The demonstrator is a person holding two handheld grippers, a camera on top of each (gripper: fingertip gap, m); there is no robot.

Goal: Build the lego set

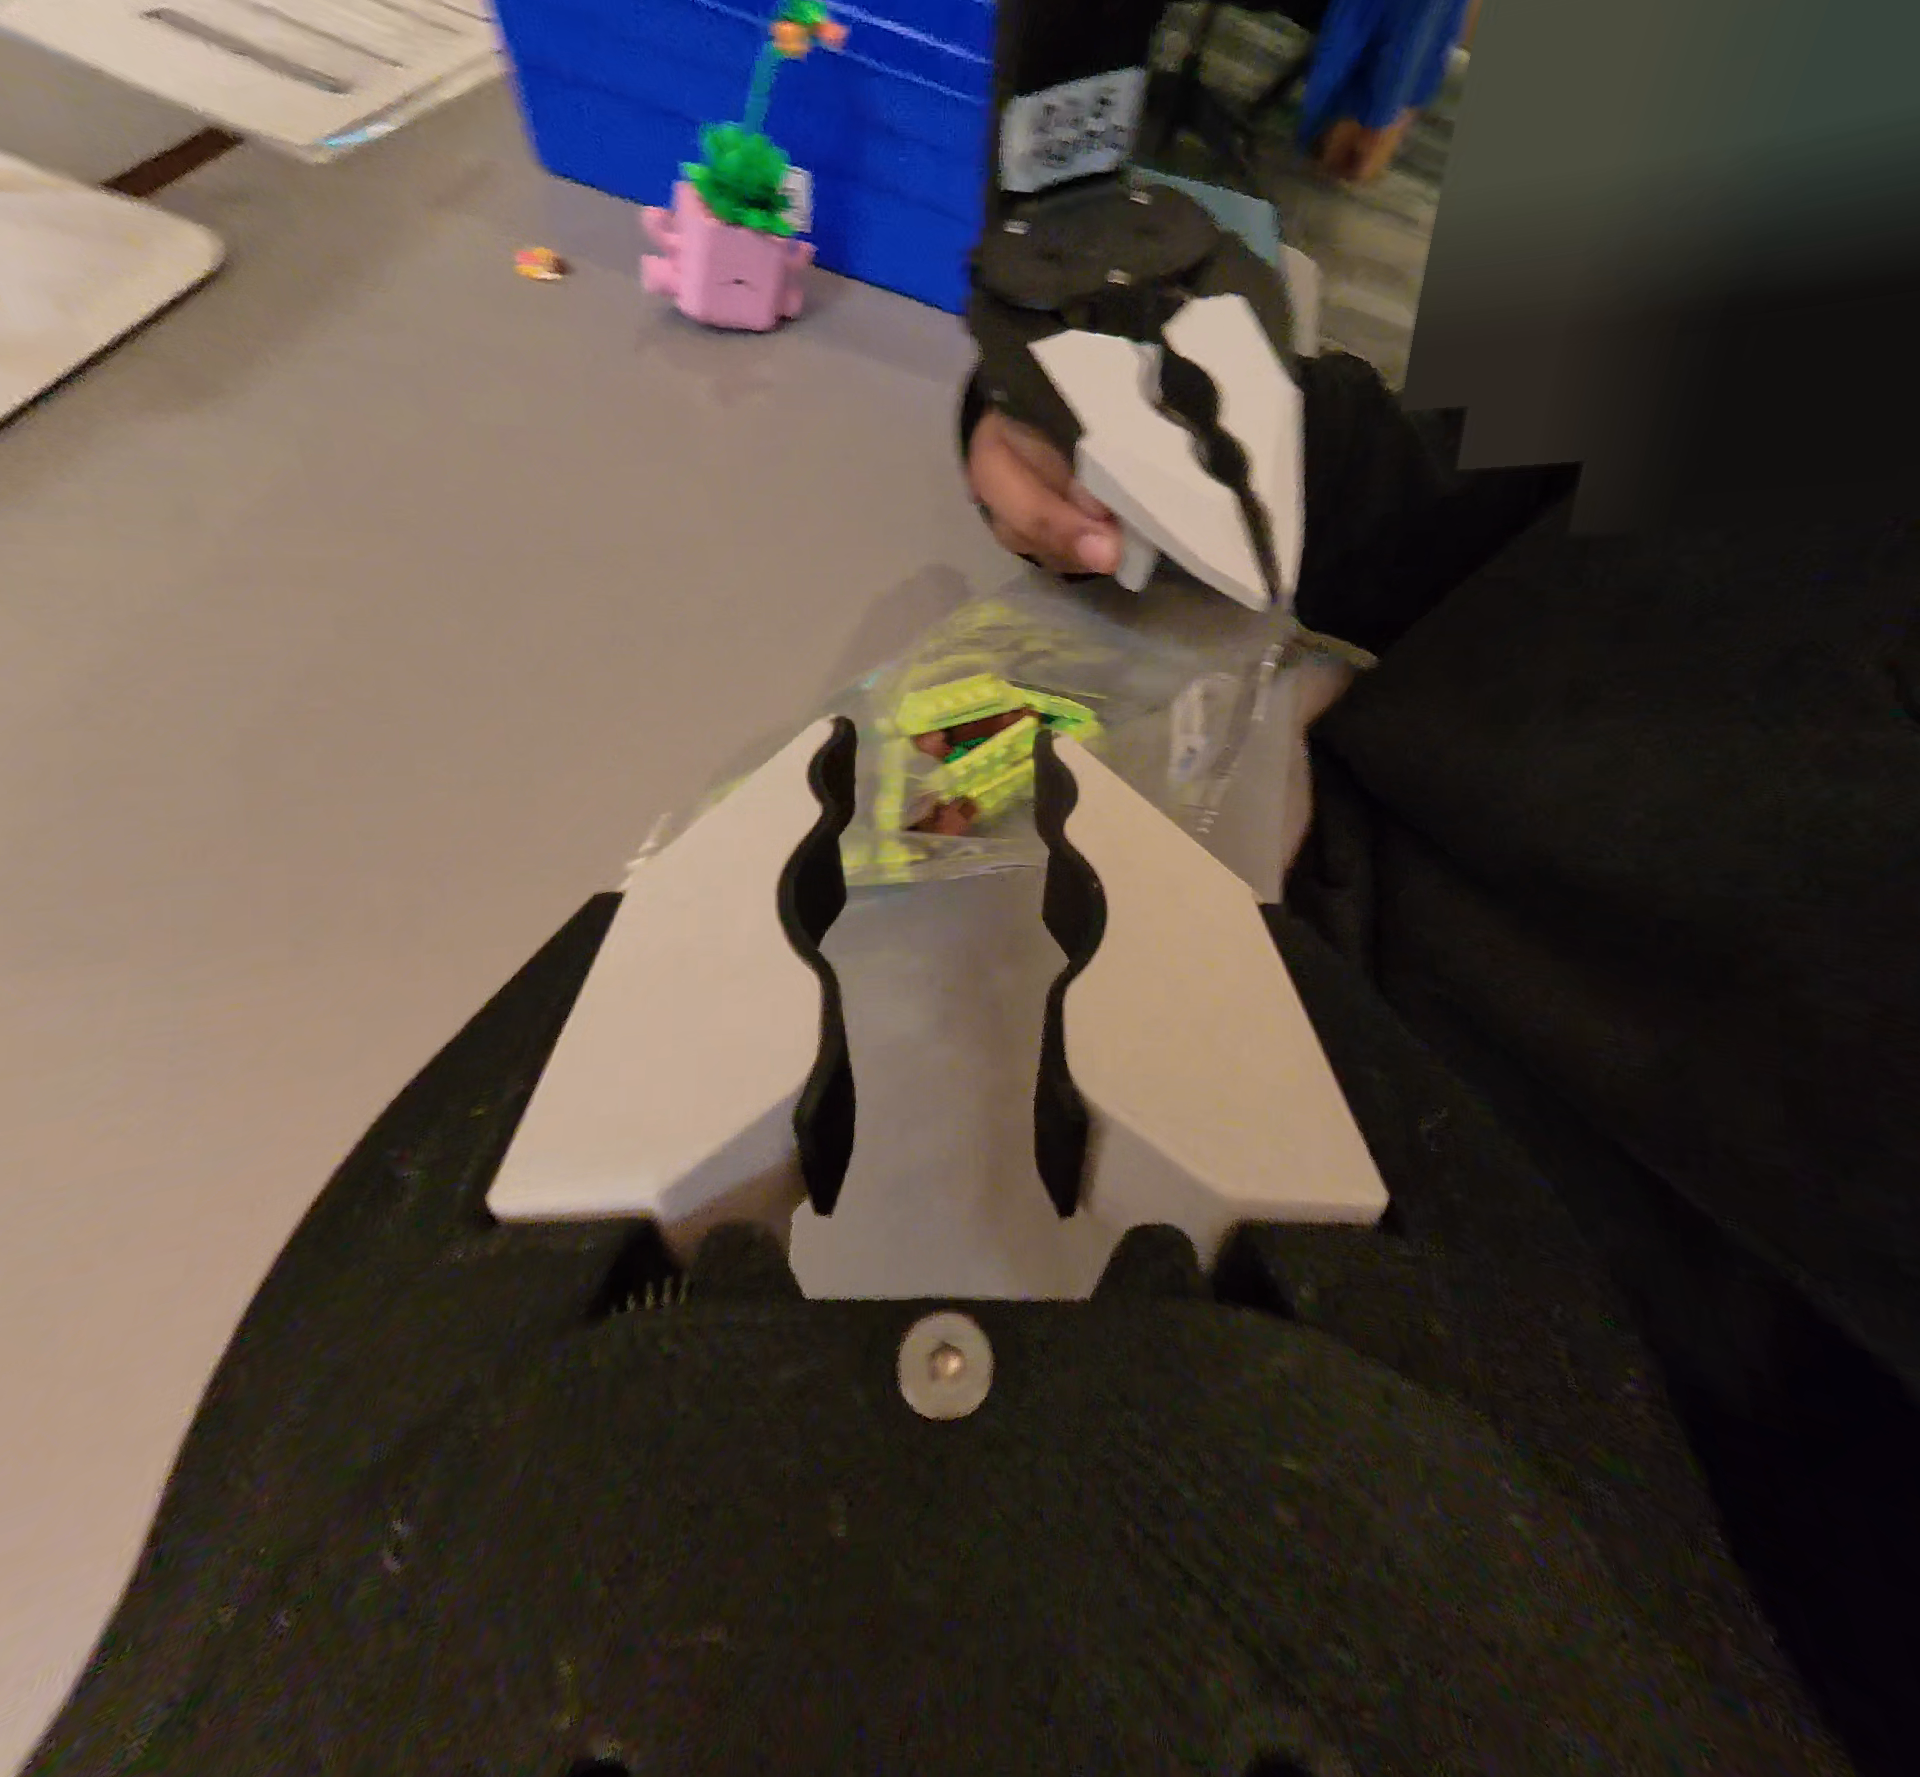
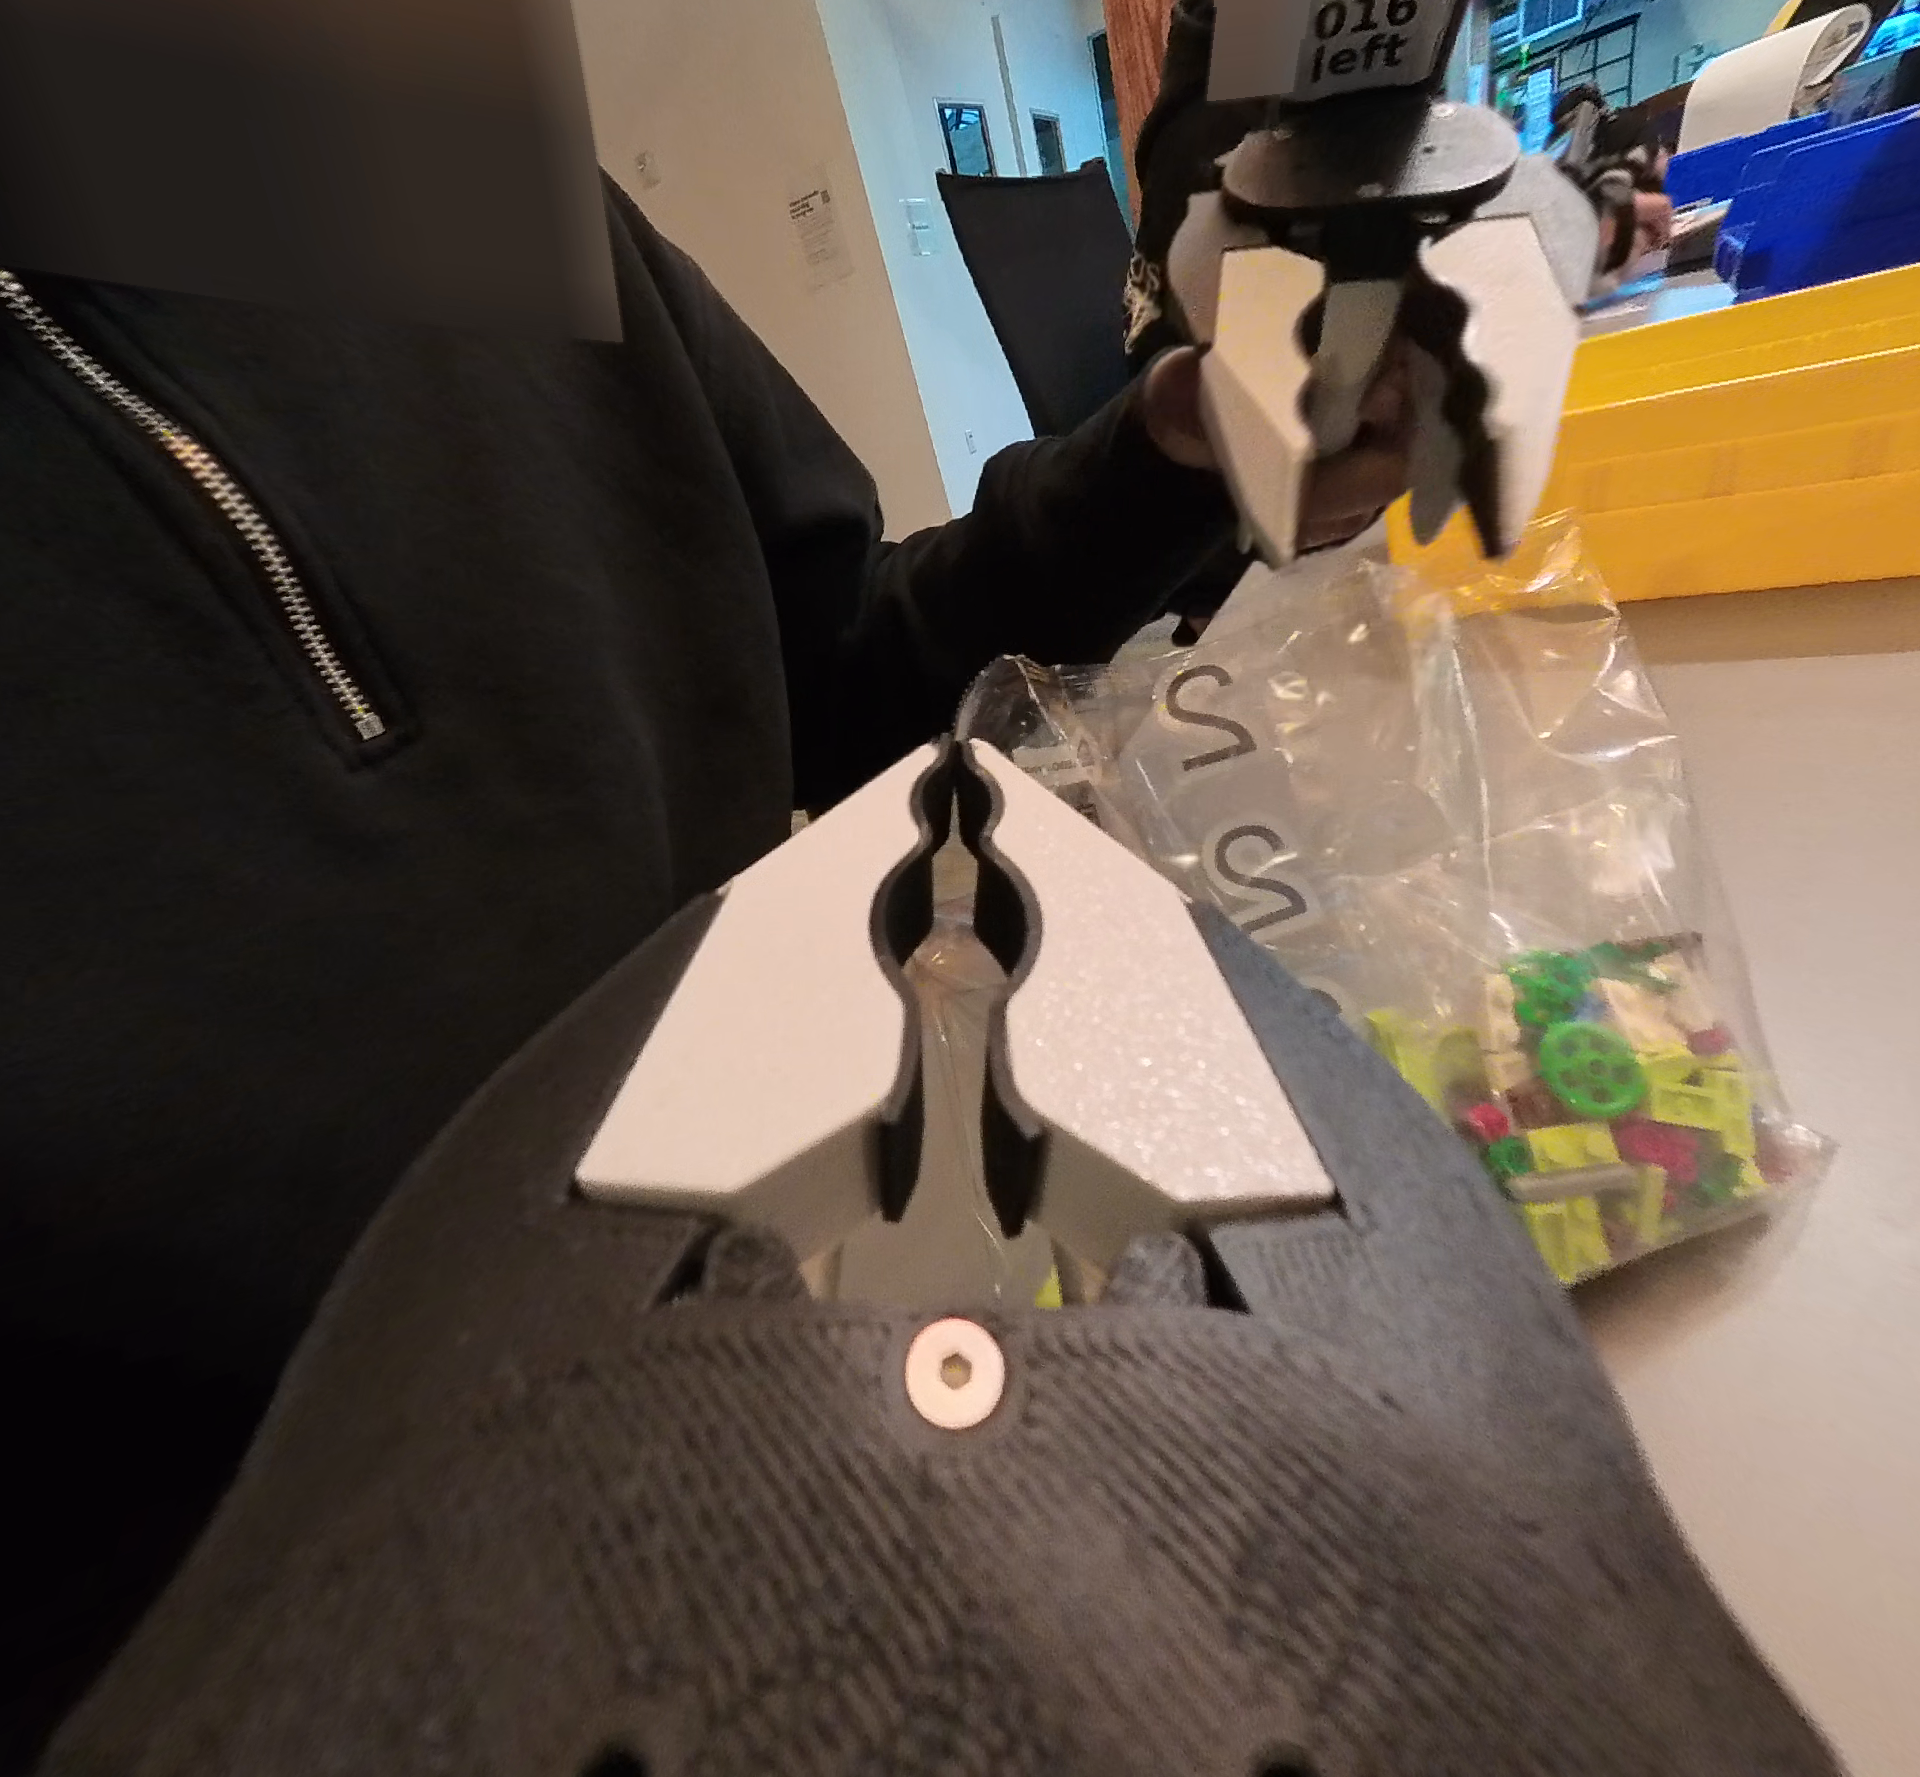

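The crinkled clear lego bag (image 2: 1434,854) is clamped in right gripper (image 2: 954,763) jaws; left gripper (image 1: 940,740) jaws apart.

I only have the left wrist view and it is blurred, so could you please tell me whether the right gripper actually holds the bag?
Observer: Yes, the right gripper is shut, pinching the clear plastic of the bag between its fingers.
Operator: What is inside besides lime pieces?
Observer: Green toothed wheels and dark pink pieces.
Operator: Is anything behind the bag?
Observer: A yellow bin stands beyond it on the table.
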